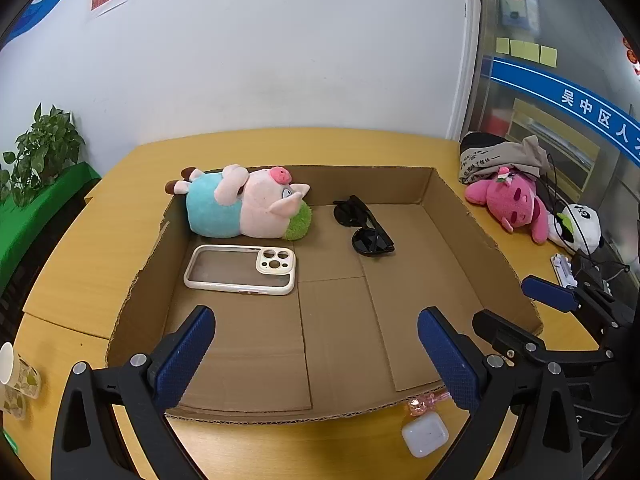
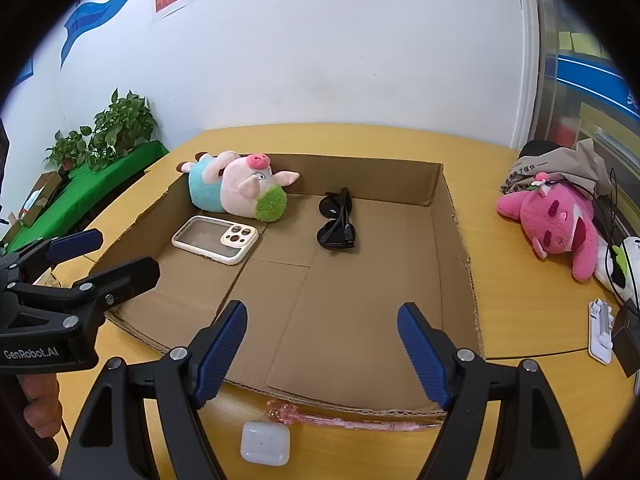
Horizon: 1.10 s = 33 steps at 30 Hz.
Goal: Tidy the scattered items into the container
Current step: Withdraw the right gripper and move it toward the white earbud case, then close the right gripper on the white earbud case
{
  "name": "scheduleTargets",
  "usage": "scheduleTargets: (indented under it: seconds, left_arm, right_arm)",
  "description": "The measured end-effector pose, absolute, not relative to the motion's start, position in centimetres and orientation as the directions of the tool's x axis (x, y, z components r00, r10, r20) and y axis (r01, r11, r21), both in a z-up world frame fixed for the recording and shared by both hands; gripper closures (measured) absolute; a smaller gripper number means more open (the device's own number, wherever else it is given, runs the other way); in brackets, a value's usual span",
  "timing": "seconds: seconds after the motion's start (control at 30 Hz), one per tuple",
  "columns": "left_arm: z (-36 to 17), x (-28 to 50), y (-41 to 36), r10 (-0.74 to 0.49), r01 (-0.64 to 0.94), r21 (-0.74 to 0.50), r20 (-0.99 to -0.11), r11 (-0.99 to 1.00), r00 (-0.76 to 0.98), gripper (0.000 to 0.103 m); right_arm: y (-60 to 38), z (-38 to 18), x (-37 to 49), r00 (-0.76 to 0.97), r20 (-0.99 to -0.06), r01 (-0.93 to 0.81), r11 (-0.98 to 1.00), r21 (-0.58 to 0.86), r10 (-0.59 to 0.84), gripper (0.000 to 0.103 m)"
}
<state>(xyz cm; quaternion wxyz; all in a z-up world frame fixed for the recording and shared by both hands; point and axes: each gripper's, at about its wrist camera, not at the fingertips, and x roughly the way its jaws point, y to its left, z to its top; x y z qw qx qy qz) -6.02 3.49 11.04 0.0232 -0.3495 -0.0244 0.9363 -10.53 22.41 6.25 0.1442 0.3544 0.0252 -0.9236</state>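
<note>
A shallow cardboard box (image 1: 452,216) (image 2: 444,224) lies on the yellow table. Inside it are a plush pig (image 1: 244,206) (image 2: 236,190), a cream phone case (image 1: 242,269) (image 2: 216,240) and black sunglasses (image 1: 364,226) (image 2: 338,220). Outside the box's near wall, on the table, lie a white earbud case (image 1: 425,434) (image 2: 265,442) and a pink pen (image 2: 348,422) (image 1: 420,404). My left gripper (image 1: 316,354) hovers open over the box's near part, empty. My right gripper (image 2: 322,350) is open too, above the near wall, with nothing between its fingers.
A pink plush (image 1: 510,200) (image 2: 560,220), a panda toy (image 1: 580,226), a grey cloth bag (image 2: 560,168) and a white gadget (image 2: 600,328) lie at the table's right. Paper cups (image 1: 16,376) stand at the left edge. Potted plants (image 2: 116,128) sit on a green cloth beyond.
</note>
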Motion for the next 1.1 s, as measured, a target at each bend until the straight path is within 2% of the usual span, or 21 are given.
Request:
scheduleTargets:
  seconds: [0.53, 0.77, 0.93, 1.1]
  left_arm:
    - [10.4, -5.8, 3.1, 0.092, -0.048, -0.084, -0.673, -0.995, -0.734, 0.0]
    - [6.0, -2.9, 4.1, 0.248, -0.196, -0.16, -0.754, -0.967, -0.608, 0.0]
    - [3.1, -2.0, 5.8, 0.383, -0.31, -0.252, -0.774, -0.917, -0.504, 0.0]
    - [1.3, -3.2, 6.9, 0.469, -0.373, -0.326, -0.783, -0.869, -0.408, 0.003]
  right_arm:
    - [23.6, 6.2, -10.5, -0.705, -0.654, 0.287, -0.954, 0.09, -0.274, 0.025]
    - [26.8, 2.8, -7.8, -0.615, -0.687, 0.364, -0.912, 0.19, -0.388, 0.025]
    - [25.7, -1.4, -6.0, -0.505, -0.749, 0.429, -0.878, 0.212, -0.428, 0.026]
    - [23.2, -4.0, -5.7, -0.428, -0.768, 0.488, -0.837, 0.247, -0.476, 0.026]
